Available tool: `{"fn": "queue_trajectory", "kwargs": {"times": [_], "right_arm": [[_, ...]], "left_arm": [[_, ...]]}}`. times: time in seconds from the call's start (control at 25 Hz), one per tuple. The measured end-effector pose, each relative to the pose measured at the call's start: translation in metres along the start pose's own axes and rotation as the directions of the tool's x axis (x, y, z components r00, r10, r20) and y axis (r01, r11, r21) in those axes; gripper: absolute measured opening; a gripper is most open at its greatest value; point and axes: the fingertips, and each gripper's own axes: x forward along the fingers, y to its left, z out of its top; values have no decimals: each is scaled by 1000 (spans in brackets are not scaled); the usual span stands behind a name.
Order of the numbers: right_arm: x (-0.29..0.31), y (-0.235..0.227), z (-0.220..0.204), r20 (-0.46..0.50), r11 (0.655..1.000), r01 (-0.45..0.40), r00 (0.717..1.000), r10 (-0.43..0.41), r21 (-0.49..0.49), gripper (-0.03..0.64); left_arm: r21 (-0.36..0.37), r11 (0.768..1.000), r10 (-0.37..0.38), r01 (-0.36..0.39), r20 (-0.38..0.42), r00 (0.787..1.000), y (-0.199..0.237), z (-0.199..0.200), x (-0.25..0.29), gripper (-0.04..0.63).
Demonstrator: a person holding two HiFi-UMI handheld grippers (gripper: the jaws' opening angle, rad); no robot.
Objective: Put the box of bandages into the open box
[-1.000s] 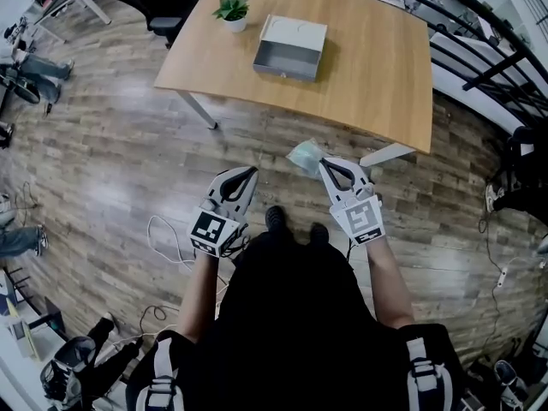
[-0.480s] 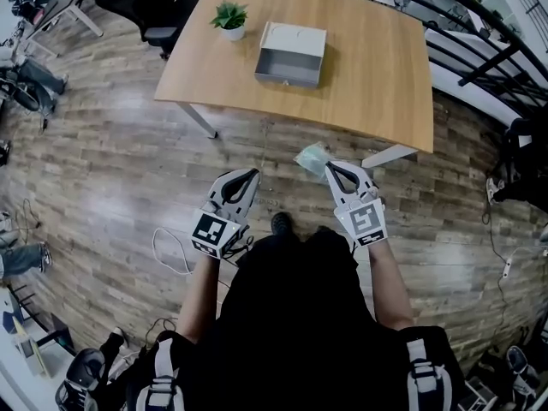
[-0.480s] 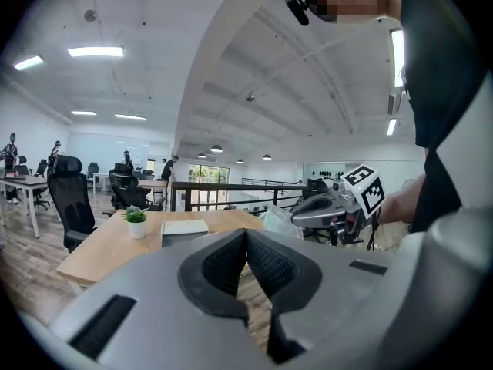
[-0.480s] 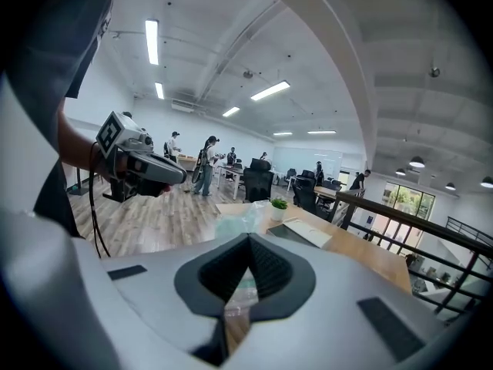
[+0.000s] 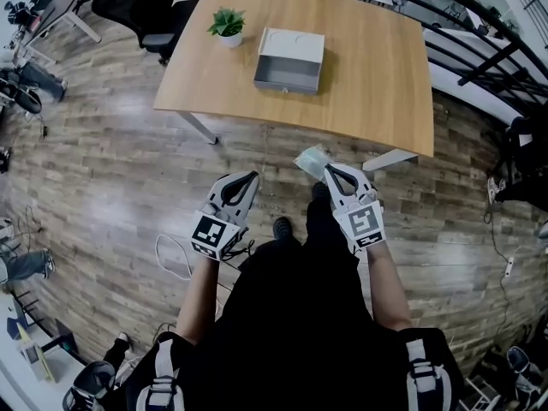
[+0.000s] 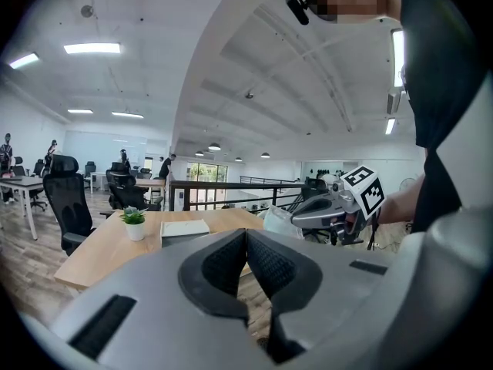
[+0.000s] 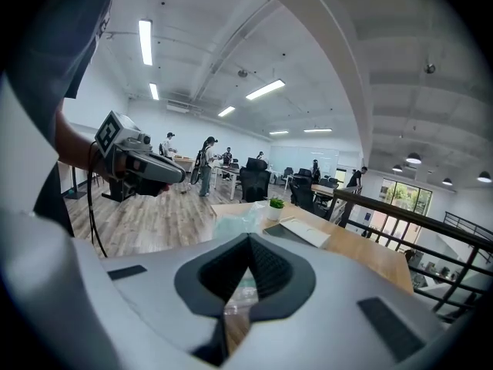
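The box of bandages (image 5: 310,158), pale green and wrapped in clear film, is pinched at the tip of my right gripper (image 5: 326,169), which is shut on it. It hangs over the wooden floor, short of the table's near edge. In the right gripper view the box of bandages (image 7: 239,219) sticks out past the closed jaws. The open grey box (image 5: 289,61) stands on the wooden table (image 5: 377,75), lid folded back. My left gripper (image 5: 251,177) is shut and empty, level with the right one. The left gripper view shows the open box (image 6: 185,228) ahead.
A small potted plant (image 5: 227,24) stands on the table left of the open box. A black office chair (image 5: 137,2) is at the table's far left corner. A black railing (image 5: 479,50) runs along the right. Cables (image 5: 171,255) lie on the floor by my feet.
The person has stepped a little closer to the table, one foot now forward. Both grippers keep their pose, and the right one still holds the box of bandages.
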Motion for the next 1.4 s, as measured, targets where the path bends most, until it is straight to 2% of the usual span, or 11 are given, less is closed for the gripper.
{"fn": "queue_trajectory", "kwargs": {"times": [0.28, 0.76, 1.04, 1.4], "right_arm": [[21, -39, -1, 3, 999, -32, 999, 33, -13, 25], [76, -122, 23, 46, 987, -143, 988, 147, -77, 25], [102, -159, 24, 53, 971, -215, 974, 221, -104, 25], [128, -187, 24, 68, 945, -299, 949, 309, -129, 25]], "left_arm": [[-6, 999, 45, -45, 4, 999, 13, 12, 30, 23], [-2, 988, 156, -156, 8, 988, 46, 44, 101, 23], [-6, 973, 231, -231, 0, 973, 57, 55, 132, 23], [-24, 941, 336, -337, -18, 942, 67, 57, 152, 23]]}}
